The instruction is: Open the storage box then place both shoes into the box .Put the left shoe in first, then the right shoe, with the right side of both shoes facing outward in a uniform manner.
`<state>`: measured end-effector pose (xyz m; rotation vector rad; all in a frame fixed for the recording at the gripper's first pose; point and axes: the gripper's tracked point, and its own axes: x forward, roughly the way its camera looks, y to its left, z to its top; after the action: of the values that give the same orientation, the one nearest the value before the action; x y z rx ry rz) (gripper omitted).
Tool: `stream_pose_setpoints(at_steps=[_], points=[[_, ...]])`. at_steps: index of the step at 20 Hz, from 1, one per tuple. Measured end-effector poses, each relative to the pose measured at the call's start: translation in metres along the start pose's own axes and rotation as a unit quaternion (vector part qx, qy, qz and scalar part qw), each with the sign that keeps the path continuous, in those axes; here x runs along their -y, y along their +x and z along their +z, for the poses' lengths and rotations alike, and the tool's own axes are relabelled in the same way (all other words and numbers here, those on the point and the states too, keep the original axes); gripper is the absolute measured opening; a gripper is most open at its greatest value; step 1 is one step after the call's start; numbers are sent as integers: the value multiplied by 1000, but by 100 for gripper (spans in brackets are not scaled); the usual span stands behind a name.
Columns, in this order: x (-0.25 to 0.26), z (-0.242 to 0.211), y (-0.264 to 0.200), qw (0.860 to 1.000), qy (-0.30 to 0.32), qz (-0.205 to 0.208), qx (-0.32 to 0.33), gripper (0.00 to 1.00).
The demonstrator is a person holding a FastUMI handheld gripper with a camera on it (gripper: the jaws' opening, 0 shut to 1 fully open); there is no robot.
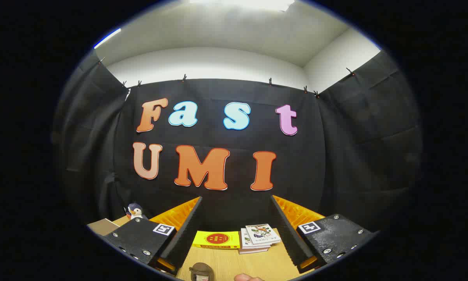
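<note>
Nearest, at the very bottom between the finger bases: a small brown rounded object (201, 270), too cut off to identify, and beside it a fingertip (244, 277) of a person just peeking in. Gripper (236, 199) held level above a light wooden tabletop (257, 265), fingers spread wide apart, nothing between them, gripping nothing. Left finger (185, 230) and right finger (286, 230) both black with ridged inner faces, orange plastic backing visible along their outer sides, and a square black-and-white marker on each black mount. Just ahead, between the fingers, lying flat on the tabletop: a yellow booklet (216, 239) with a red round emblem, and touching its right side a small stack of white illustrated booklets (259, 238), the top one tilted slightly. Off beyond the left finger, near the table's far edge: a small penguin figure (134, 211), upright, and next to it the corner of a tan cardboard box (102, 225), closed or open impossible to tell from this angle; whether it is the storage box also unclear. Farther back: black cloth wall (343, 156) clipped up along its top, white wall (218, 64) and ceiling above, bright light at the top.
</note>
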<state>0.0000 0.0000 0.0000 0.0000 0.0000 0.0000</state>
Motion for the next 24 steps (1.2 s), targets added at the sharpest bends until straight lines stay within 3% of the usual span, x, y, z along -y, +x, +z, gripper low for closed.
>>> stream_pose_setpoints(at_steps=[17, 24], points=[[-33, -5, -12, 999, 3, 46, 0, 99], [-79, -24, -22, 995, 1, 99, -8, 99]])
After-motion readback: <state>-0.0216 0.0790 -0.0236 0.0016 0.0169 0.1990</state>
